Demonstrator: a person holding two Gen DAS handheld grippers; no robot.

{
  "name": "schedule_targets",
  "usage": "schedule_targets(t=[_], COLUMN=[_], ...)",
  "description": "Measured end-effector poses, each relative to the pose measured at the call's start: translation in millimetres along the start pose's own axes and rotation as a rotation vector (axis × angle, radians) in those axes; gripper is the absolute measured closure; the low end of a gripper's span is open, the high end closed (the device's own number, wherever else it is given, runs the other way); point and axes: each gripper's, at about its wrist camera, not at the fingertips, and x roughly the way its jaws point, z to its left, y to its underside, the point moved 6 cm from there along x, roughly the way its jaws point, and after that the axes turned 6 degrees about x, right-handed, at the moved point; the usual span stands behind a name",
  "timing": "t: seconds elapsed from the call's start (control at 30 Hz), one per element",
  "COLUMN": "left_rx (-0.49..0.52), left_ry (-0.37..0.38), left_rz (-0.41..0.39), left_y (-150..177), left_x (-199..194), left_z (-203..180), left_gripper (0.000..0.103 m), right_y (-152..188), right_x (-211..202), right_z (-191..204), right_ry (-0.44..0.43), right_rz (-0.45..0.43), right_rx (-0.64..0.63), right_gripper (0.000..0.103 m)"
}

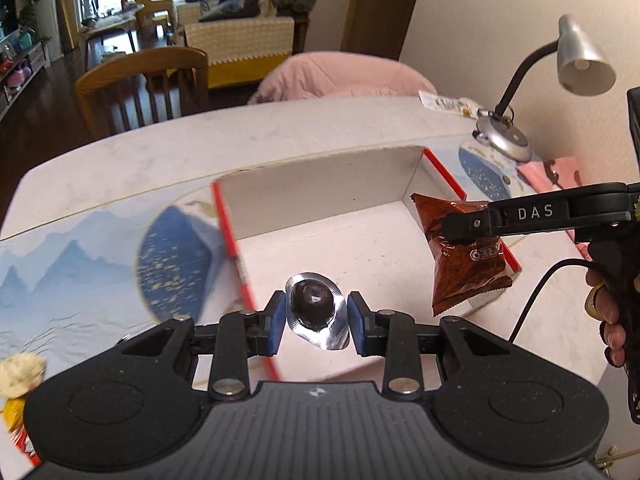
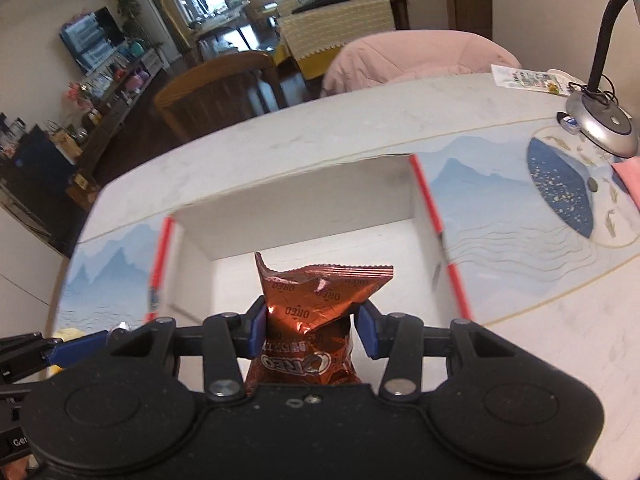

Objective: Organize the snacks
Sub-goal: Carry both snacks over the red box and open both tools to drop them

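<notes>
My left gripper (image 1: 316, 320) is shut on a chocolate candy in a silver foil blister (image 1: 314, 306), held over the near part of a white box with red edges (image 1: 320, 184). My right gripper (image 2: 312, 332) is shut on a brown Oreo snack bag (image 2: 316, 304), held above the same box (image 2: 296, 208). In the left wrist view the Oreo bag (image 1: 464, 264) hangs from the right gripper (image 1: 460, 228) over the box's right side. The box inside looks bare.
The box sits on a table with a blue mountain-print mat (image 1: 80, 256). A silver desk lamp (image 1: 508, 136) stands at the far right, with a pink packet (image 1: 548, 172) beside it. Yellow and red snack packs (image 1: 20, 384) lie at the near left. A wooden chair (image 1: 144, 80) stands beyond the table.
</notes>
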Motion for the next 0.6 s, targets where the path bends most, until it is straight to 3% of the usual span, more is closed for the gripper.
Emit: schedule_targets(t=[0.3,0.6], left_rx=[0.011,-0.015], left_ry=[-0.039,-0.025], left_rz=[0.135,0.274], left_y=[-17.9,-10.4], left_x=[77.7,120.8], left_z=[-12.1,-21.4], left_gripper=[0.071,0.071], right_y=[0.6,6.7], right_x=[61.3,83.5], right_z=[-18.3,-16.0], right_ry=[0.041,0.036], right_rz=[0.099,0.175], right_rx=[-0.046,-0.079], right_gripper=[0.059,0.058])
